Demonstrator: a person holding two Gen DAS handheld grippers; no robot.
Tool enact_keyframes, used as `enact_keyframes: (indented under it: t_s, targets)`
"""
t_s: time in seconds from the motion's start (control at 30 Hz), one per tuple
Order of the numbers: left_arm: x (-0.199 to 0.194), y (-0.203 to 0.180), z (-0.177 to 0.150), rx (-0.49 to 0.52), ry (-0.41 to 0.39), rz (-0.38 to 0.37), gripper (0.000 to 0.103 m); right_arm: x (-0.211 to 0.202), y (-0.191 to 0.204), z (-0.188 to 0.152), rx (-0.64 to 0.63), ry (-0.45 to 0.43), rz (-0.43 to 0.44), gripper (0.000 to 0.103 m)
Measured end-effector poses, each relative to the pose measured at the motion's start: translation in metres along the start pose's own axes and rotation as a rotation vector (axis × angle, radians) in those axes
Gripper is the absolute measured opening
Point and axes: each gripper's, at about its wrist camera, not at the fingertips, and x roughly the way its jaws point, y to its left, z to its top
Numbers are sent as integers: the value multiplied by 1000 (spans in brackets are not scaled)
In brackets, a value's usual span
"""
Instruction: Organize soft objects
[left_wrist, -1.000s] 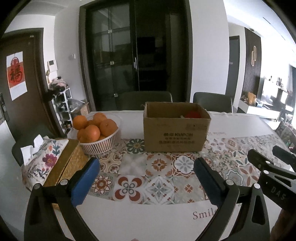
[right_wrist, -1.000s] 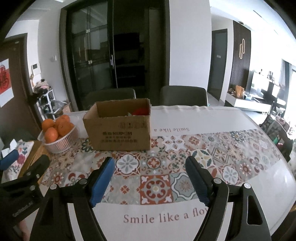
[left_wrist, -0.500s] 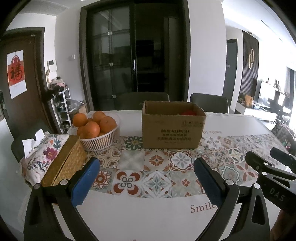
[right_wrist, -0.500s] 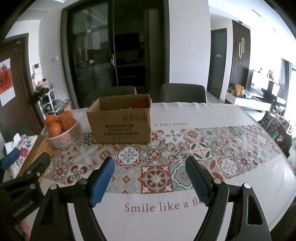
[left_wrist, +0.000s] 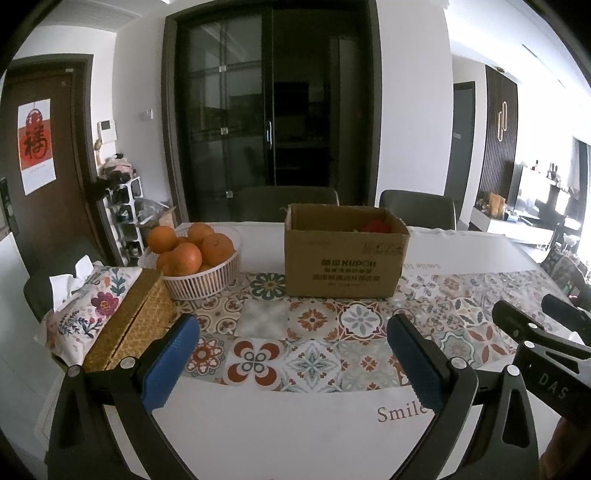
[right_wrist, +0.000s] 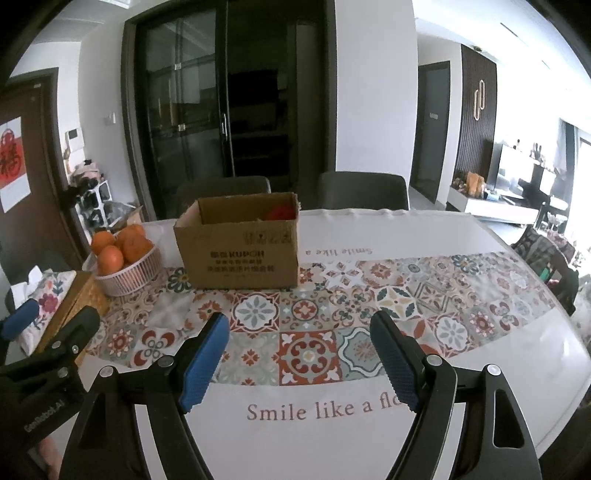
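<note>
An open cardboard box (left_wrist: 343, 258) stands on the patterned tablecloth at the far middle; it also shows in the right wrist view (right_wrist: 240, 247). A red soft object (left_wrist: 376, 226) peeks over its rim, also seen in the right wrist view (right_wrist: 280, 213). My left gripper (left_wrist: 291, 332) is open and empty above the near table edge. My right gripper (right_wrist: 297, 328) is open and empty beside it, and shows at the right of the left wrist view (left_wrist: 543, 325).
A white basket of oranges (left_wrist: 192, 258) stands left of the box. A floral tissue cover (left_wrist: 88, 295) on a woven box (left_wrist: 129, 321) lies at the near left. Two chairs (left_wrist: 417, 206) stand behind the table. The table edge (right_wrist: 569, 369) curves at right.
Both grippers have drawn back from the box and risen slightly; the box and basket look farther away. Both stay open and empty.
</note>
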Motion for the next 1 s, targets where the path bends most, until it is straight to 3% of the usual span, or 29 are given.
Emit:
enact_keyframes:
  t_s: [1.0]
  targets:
    - [-6, -5, 1, 9, -13, 9, 103, -1, -6, -3, 15, 10, 18, 79]
